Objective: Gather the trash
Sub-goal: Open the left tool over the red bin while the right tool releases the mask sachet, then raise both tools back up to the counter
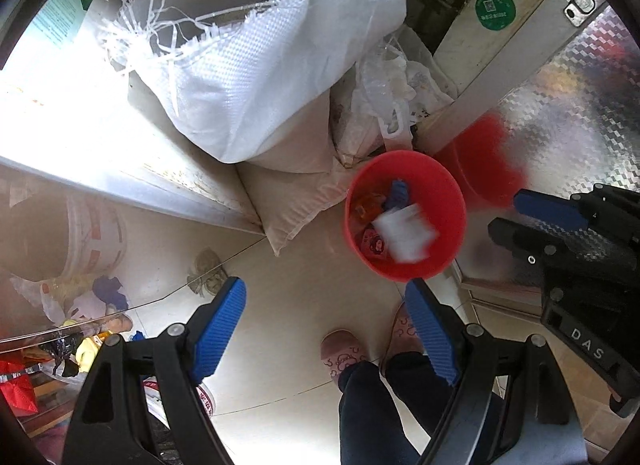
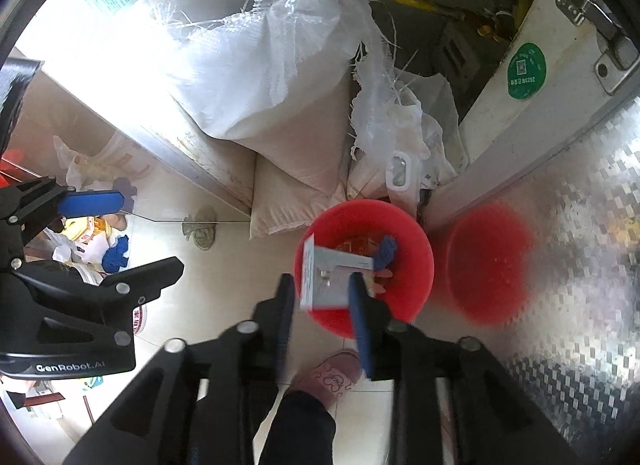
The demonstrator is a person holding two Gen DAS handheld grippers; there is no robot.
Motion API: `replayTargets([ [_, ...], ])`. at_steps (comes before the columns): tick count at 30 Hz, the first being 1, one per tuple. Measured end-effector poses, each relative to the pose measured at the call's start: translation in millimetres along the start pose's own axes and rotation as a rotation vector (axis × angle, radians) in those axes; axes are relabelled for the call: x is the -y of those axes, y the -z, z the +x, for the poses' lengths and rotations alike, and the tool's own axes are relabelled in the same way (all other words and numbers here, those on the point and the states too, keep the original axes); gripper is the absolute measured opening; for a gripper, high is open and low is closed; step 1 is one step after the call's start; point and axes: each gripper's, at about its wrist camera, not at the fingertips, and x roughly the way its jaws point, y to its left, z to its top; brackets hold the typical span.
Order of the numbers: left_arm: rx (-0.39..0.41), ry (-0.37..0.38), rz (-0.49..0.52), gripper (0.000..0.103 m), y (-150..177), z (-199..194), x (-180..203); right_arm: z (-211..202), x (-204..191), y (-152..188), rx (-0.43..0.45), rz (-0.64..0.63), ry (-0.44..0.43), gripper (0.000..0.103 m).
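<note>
A red bucket (image 1: pixel 444 201) (image 2: pixel 412 261) stands on the tiled floor below both grippers. Inside lie an orange wrapper (image 1: pixel 366 205), a blue scrap (image 1: pixel 396 193) and a pink wrapper (image 1: pixel 372 243). A white carton piece (image 1: pixel 404 237) (image 2: pixel 332 285) shows blurred inside the bucket's mouth, clear of my right gripper's pads. My right gripper (image 2: pixel 320 279) (image 1: pixel 506 211) hangs over the bucket, jaws a little apart, gripping nothing. My left gripper (image 1: pixel 324 285) (image 2: pixel 150 231) stands wide open over bare floor left of the bucket, holding nothing.
White woven sacks (image 1: pixel 260 77) lean behind the bucket. A shiny metal cabinet (image 1: pixel 568 97) on the right mirrors the bucket. A person's slippers (image 1: pixel 344 353) and dark trouser legs are below. A glass table edge (image 1: pixel 120 311) with loose trash (image 1: pixel 108 293) lies left.
</note>
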Motion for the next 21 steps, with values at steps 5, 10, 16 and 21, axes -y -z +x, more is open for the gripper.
replayTargets([
  [5, 0.018, 0.001, 0.002, 0.081, 2, -14, 0, -13, -3, 3, 0.005, 0.014, 0.012, 0.027],
  [10, 0.038, 0.004, 0.018, 0.081, 7, -39, 2, -37, -7, 7, 0.016, 0.041, 0.016, 0.027],
  [16, 0.047, 0.034, -0.001, 0.081, 16, -86, 3, -82, -14, 17, 0.038, 0.094, 0.031, 0.027],
  [21, 0.099, 0.027, 0.034, 0.081, 23, -143, 11, -132, -21, 23, 0.059, 0.147, 0.019, 0.028],
])
